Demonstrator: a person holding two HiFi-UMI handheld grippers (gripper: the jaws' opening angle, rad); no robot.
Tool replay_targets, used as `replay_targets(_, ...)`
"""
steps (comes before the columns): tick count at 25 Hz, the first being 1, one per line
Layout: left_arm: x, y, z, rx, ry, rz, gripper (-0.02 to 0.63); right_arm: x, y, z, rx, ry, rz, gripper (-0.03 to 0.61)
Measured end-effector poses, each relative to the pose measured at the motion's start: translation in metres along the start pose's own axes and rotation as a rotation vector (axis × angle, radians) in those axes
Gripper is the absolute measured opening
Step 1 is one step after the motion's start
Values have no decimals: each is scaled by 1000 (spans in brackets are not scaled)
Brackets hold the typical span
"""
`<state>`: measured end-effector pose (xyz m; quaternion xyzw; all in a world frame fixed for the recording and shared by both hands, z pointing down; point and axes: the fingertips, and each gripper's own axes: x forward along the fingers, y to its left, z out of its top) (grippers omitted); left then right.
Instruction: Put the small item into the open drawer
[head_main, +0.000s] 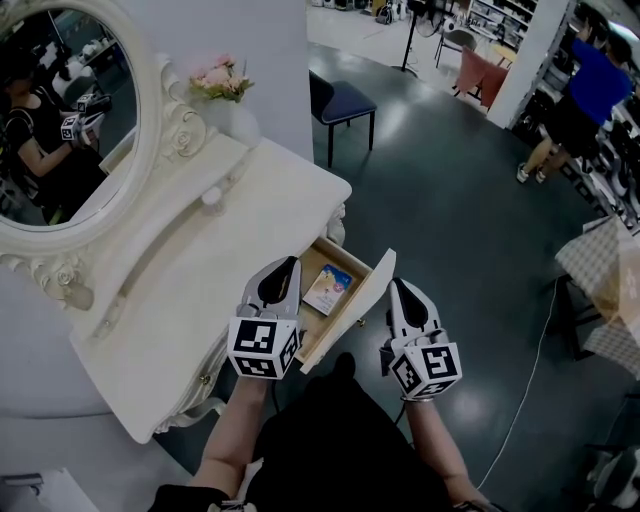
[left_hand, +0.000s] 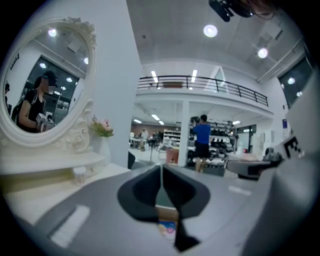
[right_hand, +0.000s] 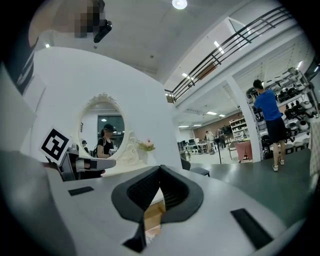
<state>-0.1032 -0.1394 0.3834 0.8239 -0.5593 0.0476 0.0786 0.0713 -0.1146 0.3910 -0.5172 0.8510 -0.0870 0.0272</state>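
Your left gripper (head_main: 283, 268) is over the left side of the open drawer (head_main: 365, 300), forearm coming in from the bottom edge, tips pointing ahead and slightly down. Its jaws are clenched tip to tip with nothing between them; the left gripper view (left_hand: 161, 170) confirms this.

Your right gripper (head_main: 399, 288) is just right of the drawer front, over the floor and pointing level. In the right gripper view (right_hand: 160, 170) its jaws also meet at the tips and are empty.

The small item (head_main: 328, 288) lies flat on the drawer floor, apart from both grippers. It also shows low in the left gripper view (left_hand: 167, 228), below the closed jaws.

Hard to see:
- The item's print is colourful but too small to read.
- The left gripper body covers the drawer's left wall.
- In the right gripper view only a sliver of the drawer's wood (right_hand: 152, 214) shows under the jaws.

Around you:
- The white dressing table (head_main: 180, 300) has an oval mirror (head_main: 60, 110) that reflects you holding a gripper.
- There are pink flowers (head_main: 222, 78) at the back corner of the table.
- A dark chair (head_main: 340, 105) stands beyond the table.
- A person in a blue top (head_main: 585, 90) stands far right, by the shelves.
- A white cable (head_main: 535, 370) runs across the floor to your right.
- Nothing stands between either gripper and the drawer.
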Motion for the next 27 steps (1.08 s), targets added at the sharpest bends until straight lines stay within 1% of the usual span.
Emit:
replay_targets(5, -6, -5, 0, 8, -6, -5, 18, -4, 1, 0, -11, 9, -2, 3)
replay_targets(20, -17, -3, -2, -6, -11, -1, 18, -6, 9, 2, -26, 17, 18, 3)
replay_targets(27, -19, -1, 2, 1, -22, -6, 18, -7, 13, 5, -31, 4, 5, 3)
